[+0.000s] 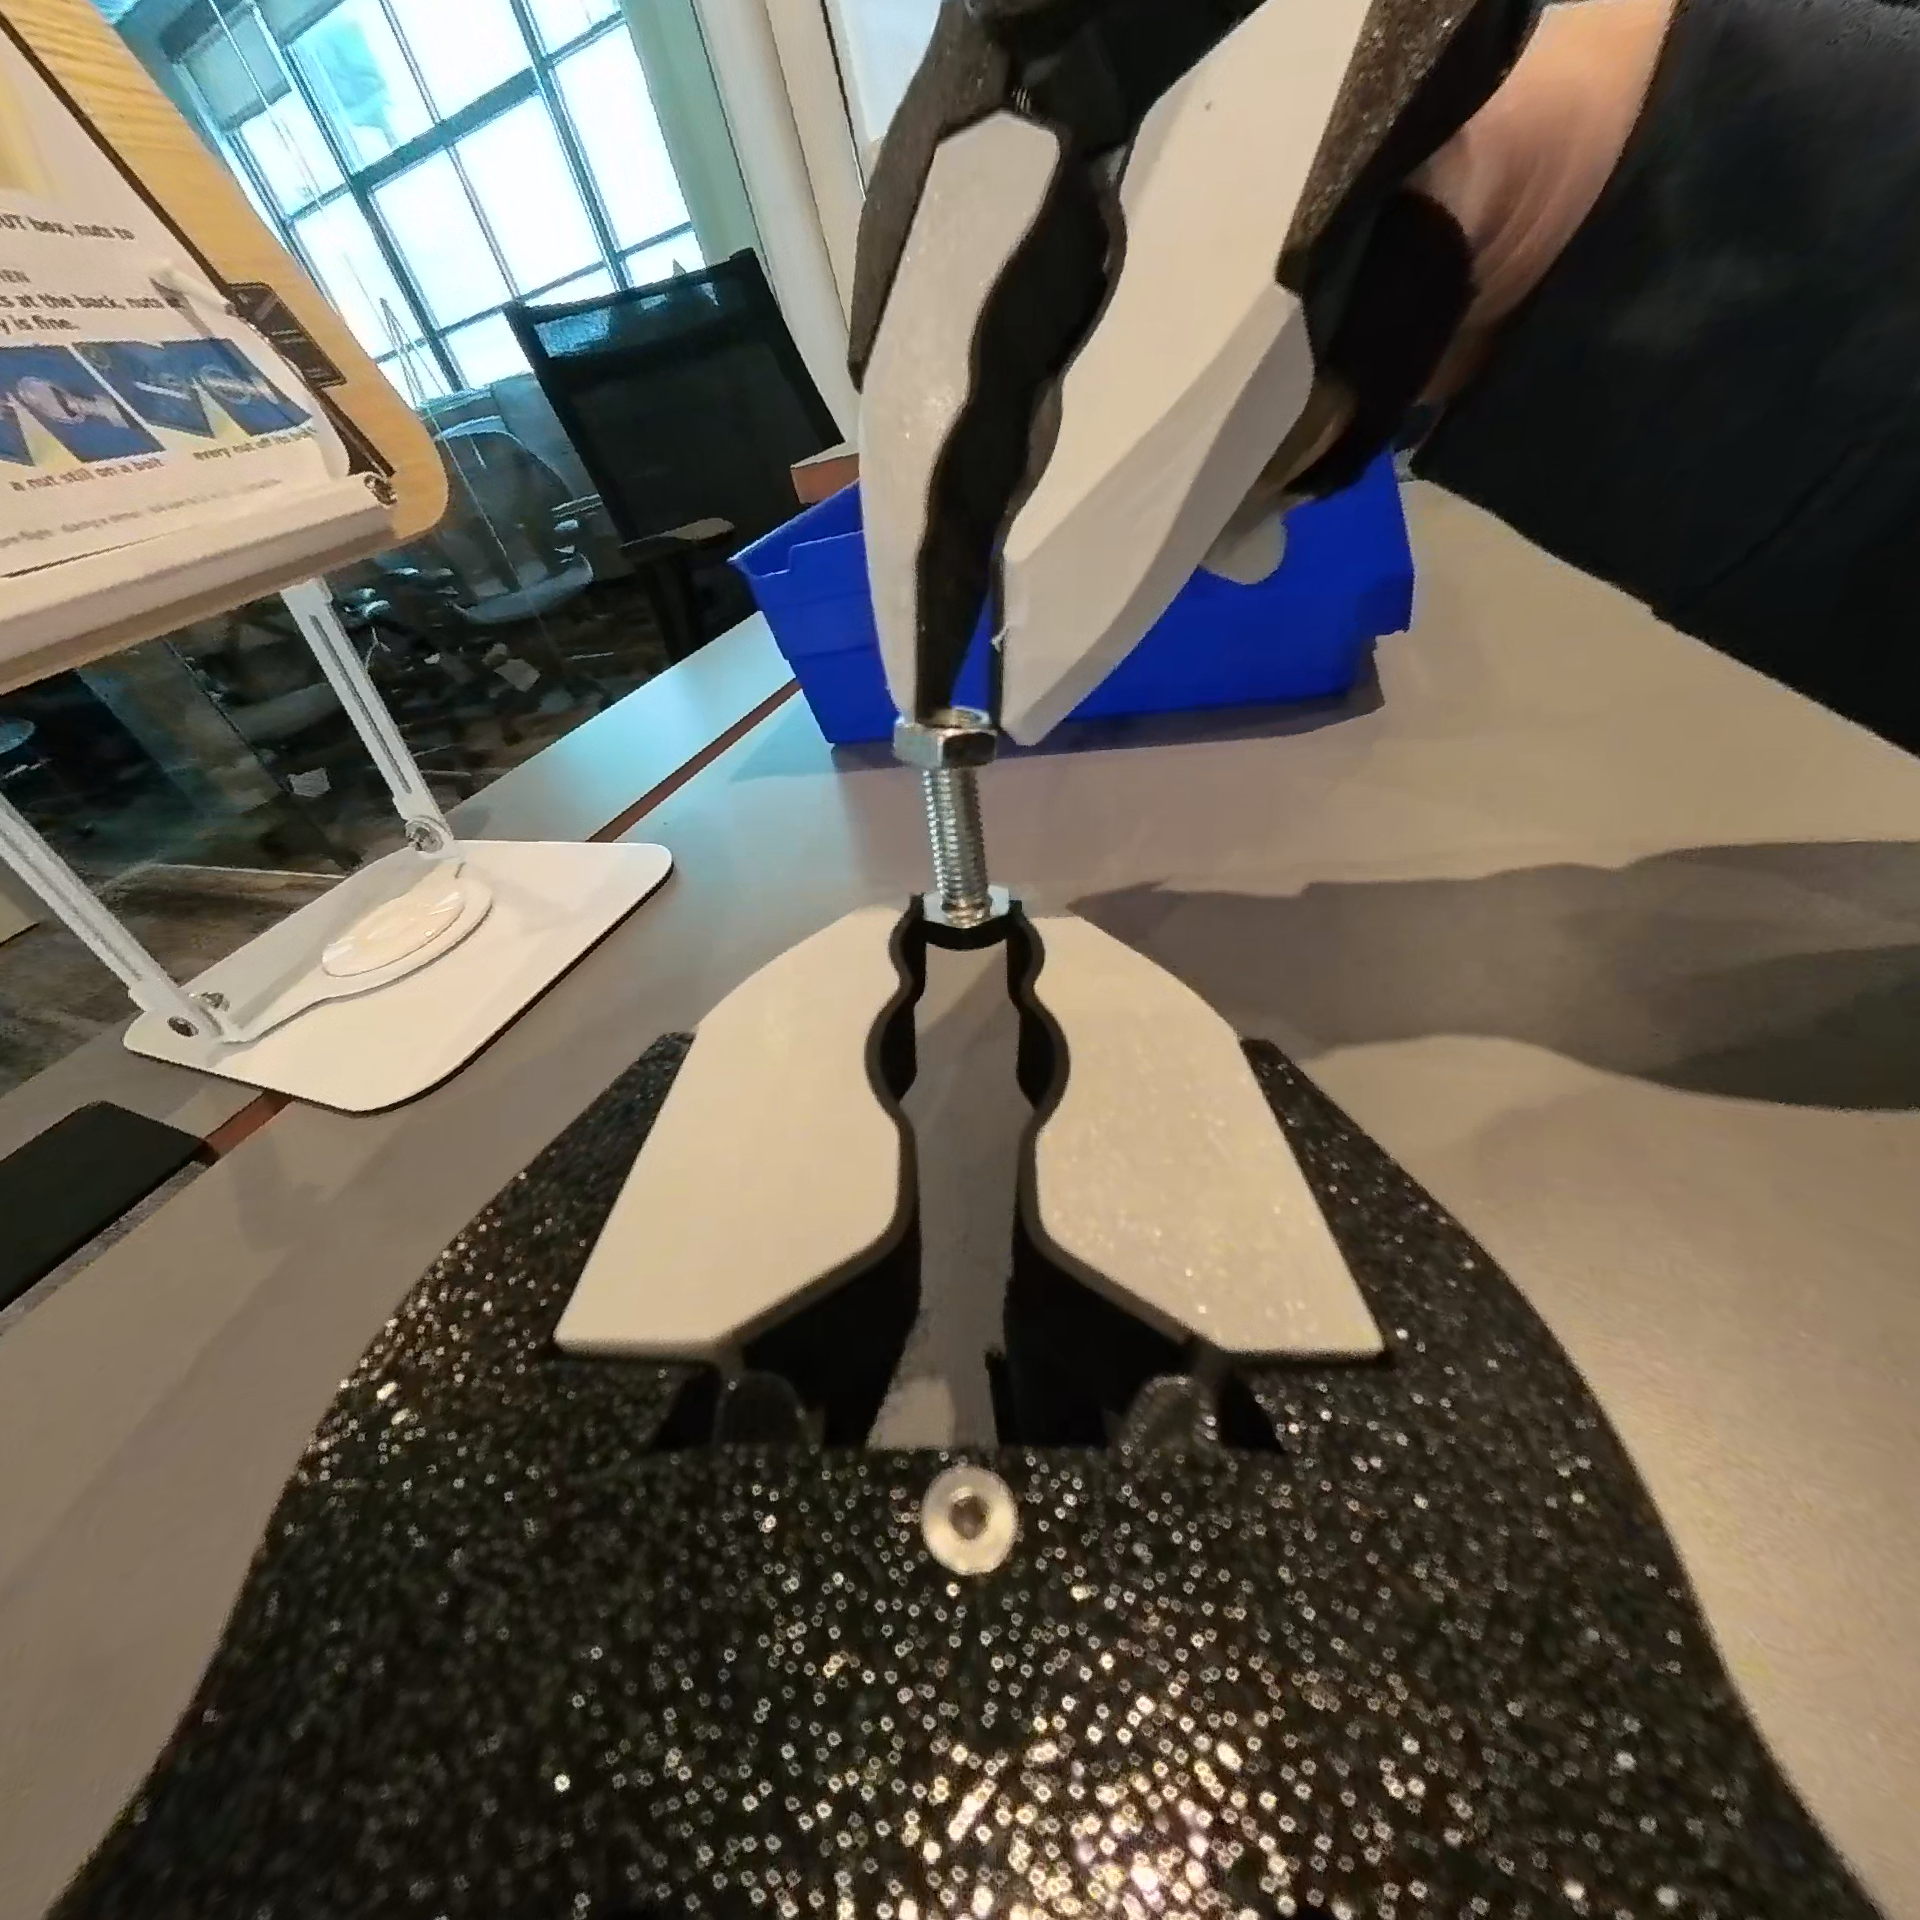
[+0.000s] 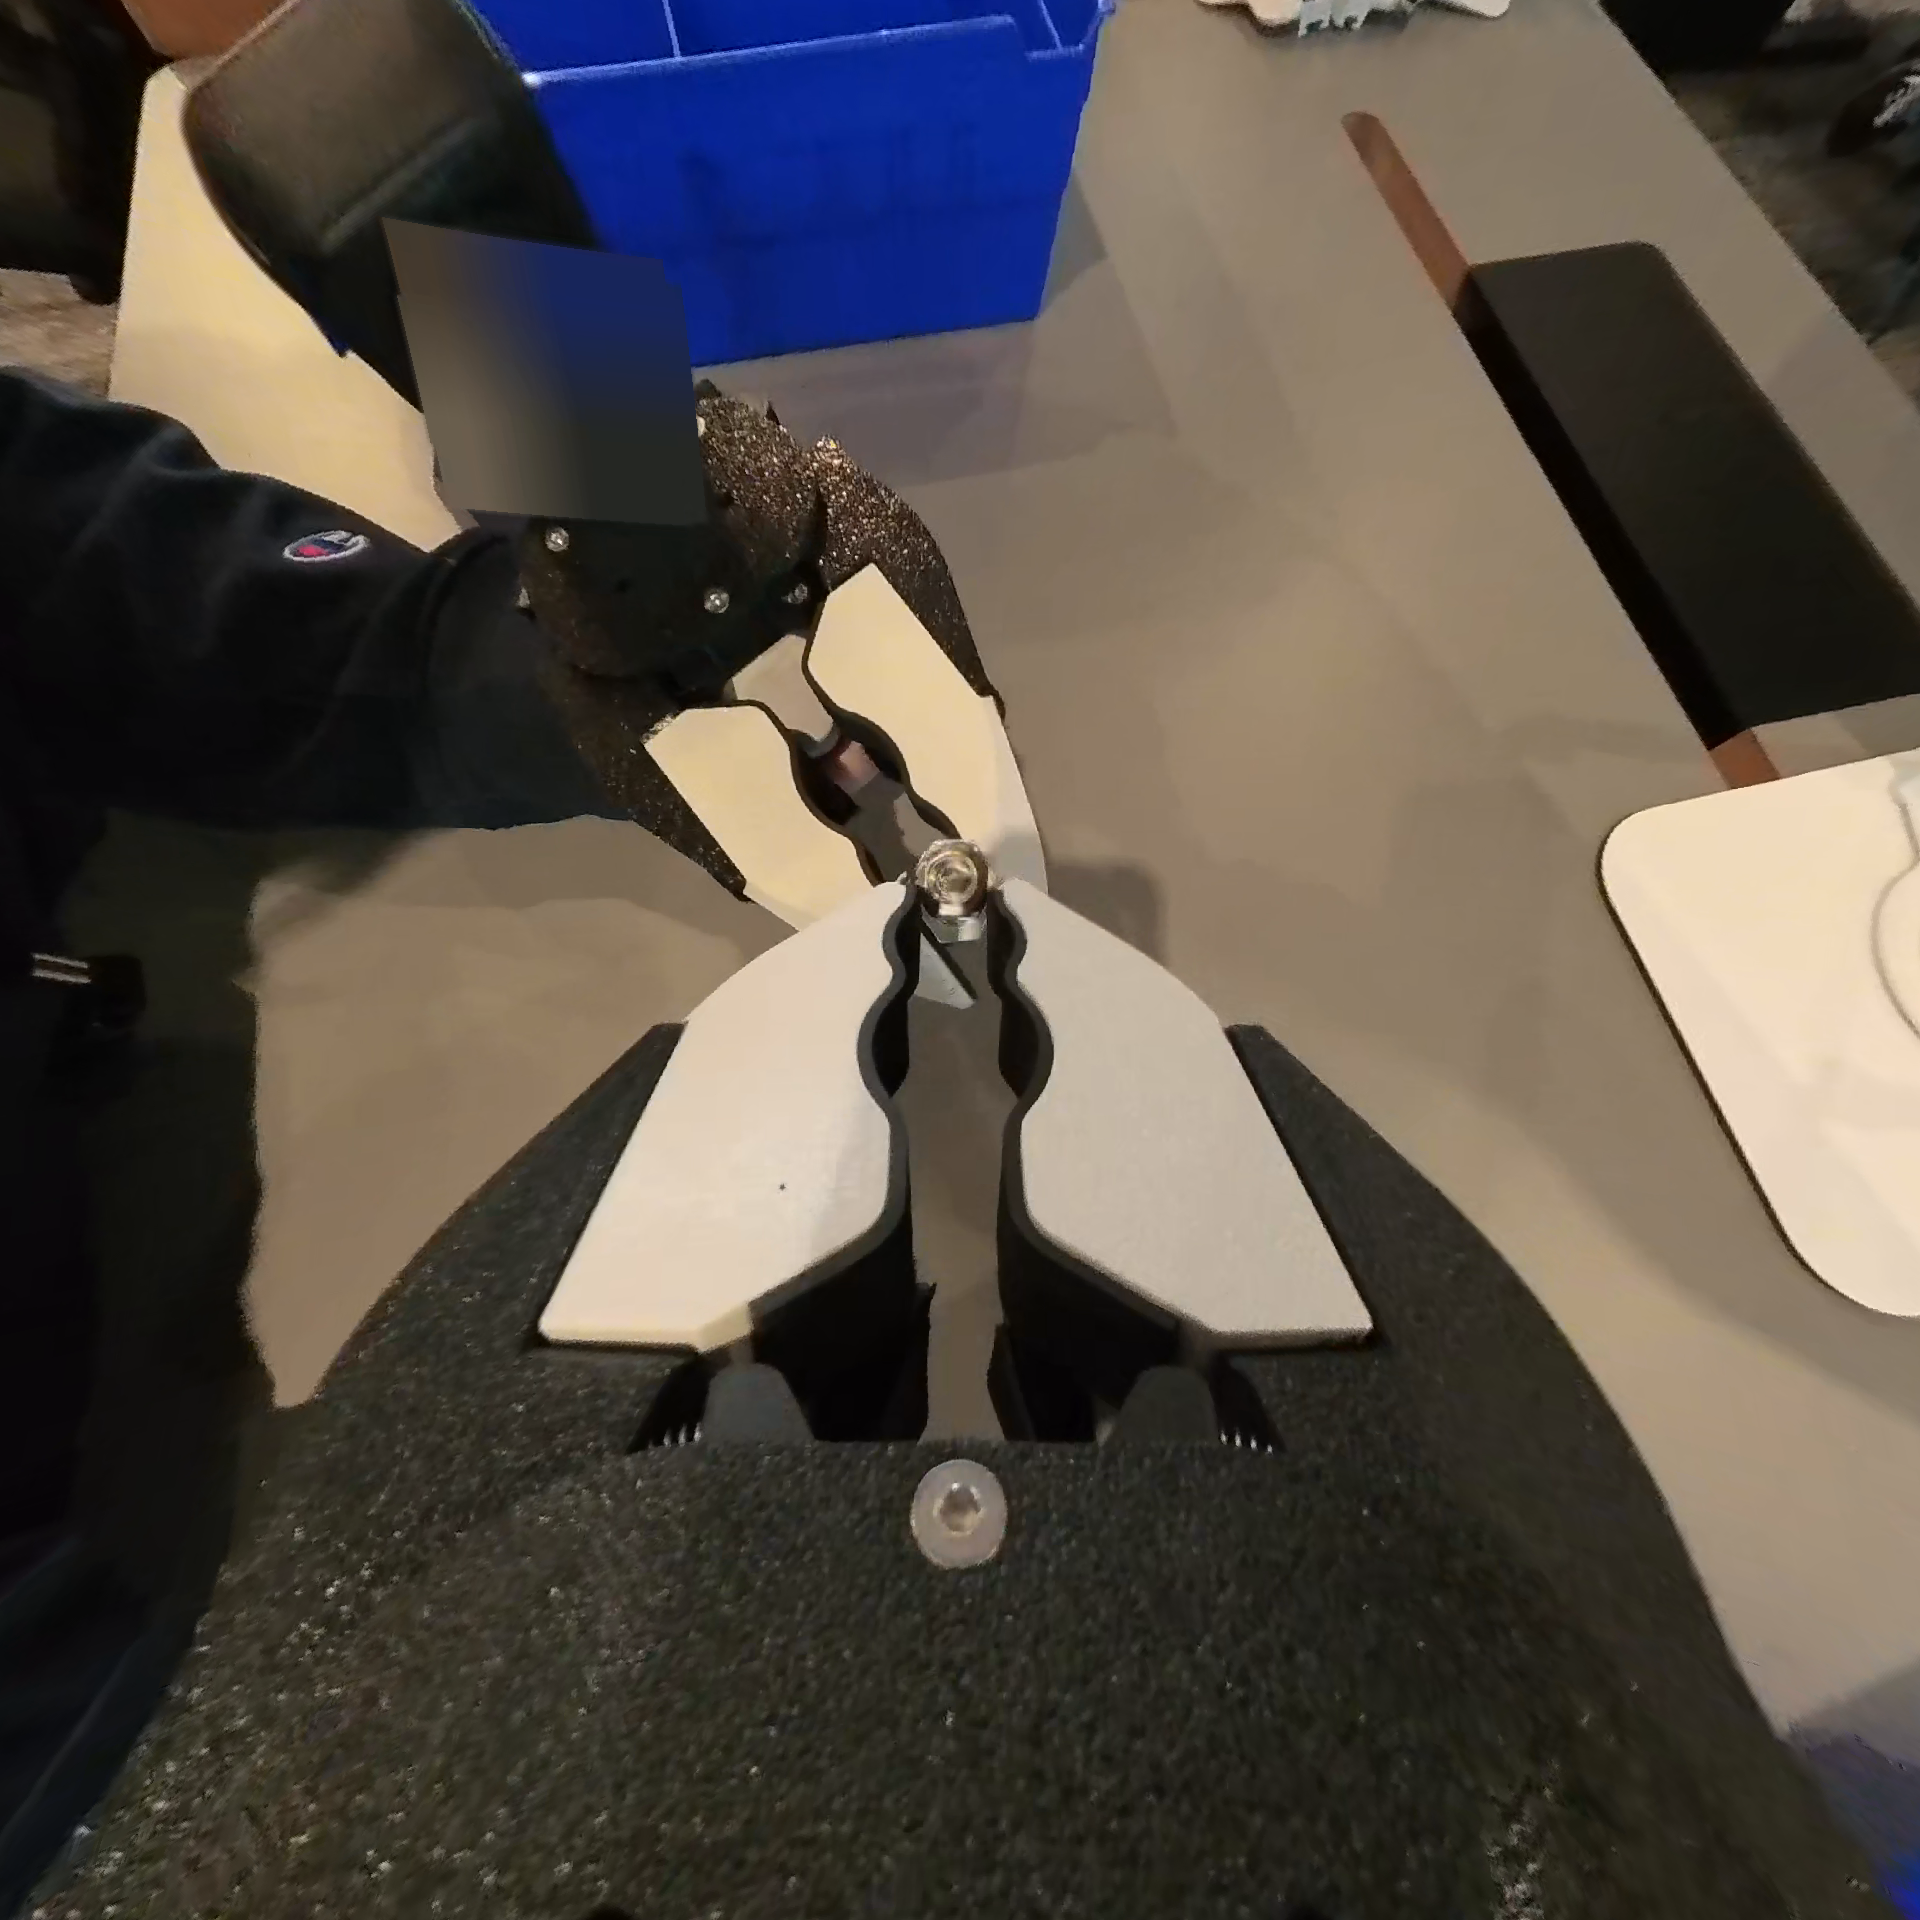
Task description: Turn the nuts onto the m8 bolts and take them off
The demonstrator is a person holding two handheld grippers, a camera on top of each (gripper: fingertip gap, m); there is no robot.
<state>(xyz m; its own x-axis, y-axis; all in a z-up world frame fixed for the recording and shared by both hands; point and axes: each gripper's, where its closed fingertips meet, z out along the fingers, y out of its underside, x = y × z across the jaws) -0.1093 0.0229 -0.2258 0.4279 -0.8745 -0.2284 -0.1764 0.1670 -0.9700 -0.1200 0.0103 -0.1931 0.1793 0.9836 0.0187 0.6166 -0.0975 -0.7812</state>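
A silver bolt (image 1: 948,831) stands upright above the grey table (image 1: 1455,1195), held between both grippers. My left gripper (image 1: 961,928) is level and shut on the bolt's hex lower end (image 1: 961,912). My right gripper (image 1: 956,717) comes down from above and is shut on the hex nut (image 1: 943,744) at the top of the thread. In the right wrist view the nut (image 2: 956,928) sits between my right gripper's (image 2: 953,914) pads. Just beyond it, the left gripper (image 2: 951,868) reaches in from the upper left onto the bolt's far end (image 2: 951,881).
A blue bin (image 1: 1247,644) stands at the back of the table and shows in the right wrist view (image 2: 831,187) too. A white stand base (image 1: 416,935) carrying an instruction sheet is at the left. A black pad (image 2: 1683,478) lies beside it. A dark-sleeved arm (image 2: 260,644) holds the left gripper. Both grippers' tips are close together, under 4 cm apart.
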